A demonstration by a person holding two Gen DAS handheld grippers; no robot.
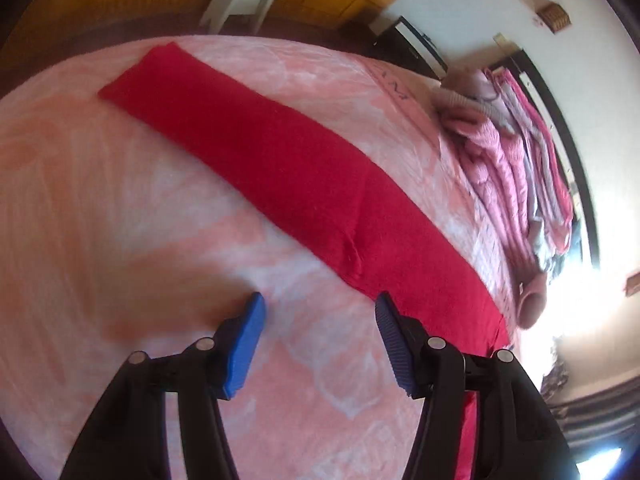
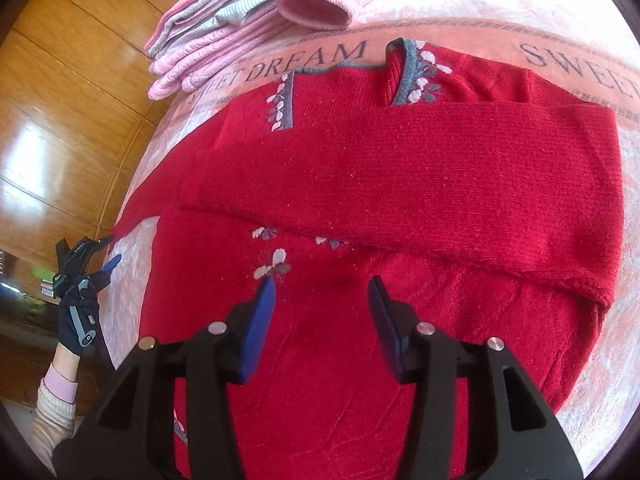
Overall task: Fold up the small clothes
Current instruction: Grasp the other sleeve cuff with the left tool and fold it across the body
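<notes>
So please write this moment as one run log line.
red sweater: one sleeve folded across | left hand-held gripper: open | right hand-held gripper: open

We see a bed (image 2: pixel 500 12) with a pink "SWEET DREAM" cover; directly on it lie a red sweater (image 2: pixel 360 184) and a pile of pink clothes (image 2: pixel 224 36).

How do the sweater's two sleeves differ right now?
The folded sleeve lies across the chest of the red sweater, its cuff near the right edge of the body; the outstretched sleeve lies flat on the pink blanket, straight out from the body. The folded one covers part of the flower pattern; the outstretched one covers nothing. Both are plain red knit, and neither is gripped: the left gripper and right gripper are open.
</notes>
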